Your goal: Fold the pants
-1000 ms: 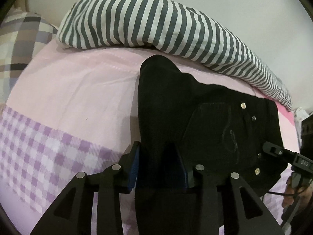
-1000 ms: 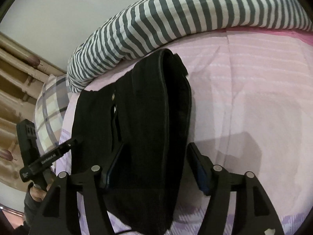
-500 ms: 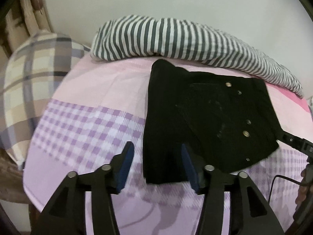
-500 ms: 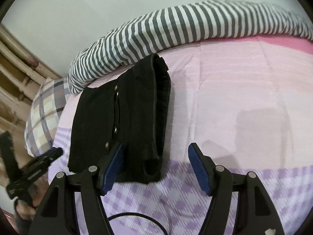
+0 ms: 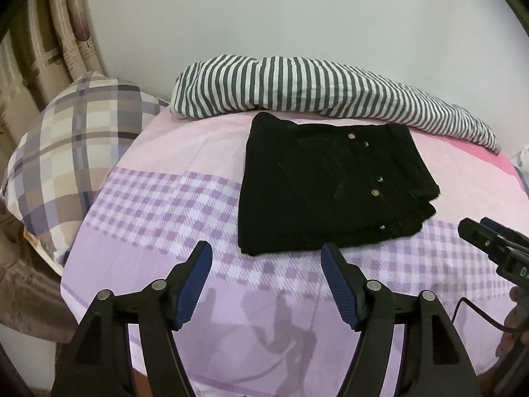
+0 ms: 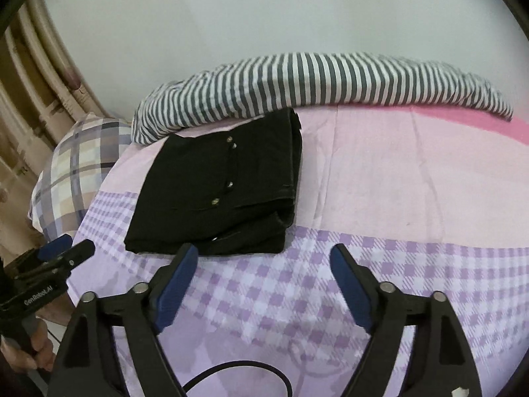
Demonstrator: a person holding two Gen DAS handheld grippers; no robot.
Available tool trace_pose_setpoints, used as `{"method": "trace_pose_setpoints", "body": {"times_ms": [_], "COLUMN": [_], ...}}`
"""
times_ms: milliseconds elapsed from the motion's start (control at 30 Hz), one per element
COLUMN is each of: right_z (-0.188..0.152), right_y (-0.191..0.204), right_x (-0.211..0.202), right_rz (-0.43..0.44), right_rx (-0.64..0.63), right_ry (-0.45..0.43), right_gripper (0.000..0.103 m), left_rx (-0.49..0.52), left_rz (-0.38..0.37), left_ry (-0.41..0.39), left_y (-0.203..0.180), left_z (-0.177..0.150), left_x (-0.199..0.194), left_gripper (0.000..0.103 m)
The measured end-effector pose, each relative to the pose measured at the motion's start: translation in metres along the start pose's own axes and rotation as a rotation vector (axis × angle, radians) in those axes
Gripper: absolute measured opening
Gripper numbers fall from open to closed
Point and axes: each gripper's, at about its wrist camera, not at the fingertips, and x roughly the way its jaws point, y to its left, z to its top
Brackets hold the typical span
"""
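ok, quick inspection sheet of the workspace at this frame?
Surface: bed sheet, pink with purple check, bare around the job.
Job's things: black pants folded into a flat rectangle, buttons up.
Clutter: striped bedding touching the pants' far edge; plaid pillow at the bed's end.
Grippers: left claw and right claw opening, nothing between.
Cables: black cable under the right claw.
Surroundings: white wall, curtain.

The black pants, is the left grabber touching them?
Apart. In the left wrist view, the left grabber has its jaws opening with nothing between them, and a strip of checked bedsheet shows between its fingertips and the folded black pants.
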Motion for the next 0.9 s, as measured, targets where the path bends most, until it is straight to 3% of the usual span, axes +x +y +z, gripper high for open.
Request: {"method": "trace_pose_setpoints", "body": {"times_ms": [367,900], "right_z": [-0.012,-0.020], "right_y": [0.035,0.056], "right_x": [-0.025,-0.023], "right_rz": [-0.079,-0.102], "right_rx": [-0.060,-0.098], "right_ry": [-0.087,-0.071], "right_gripper": [0.100,0.102], "left_rx": [0.008,-0.017], "left_rz": [0.029,0.032], "left_ry": [-0.035,-0.038], "left_y": [0.001,0.007], "left_z": [-0.019,-0.026], "left_x": [-0.015,-0.014], "left_gripper": [0.069,0.071]}}
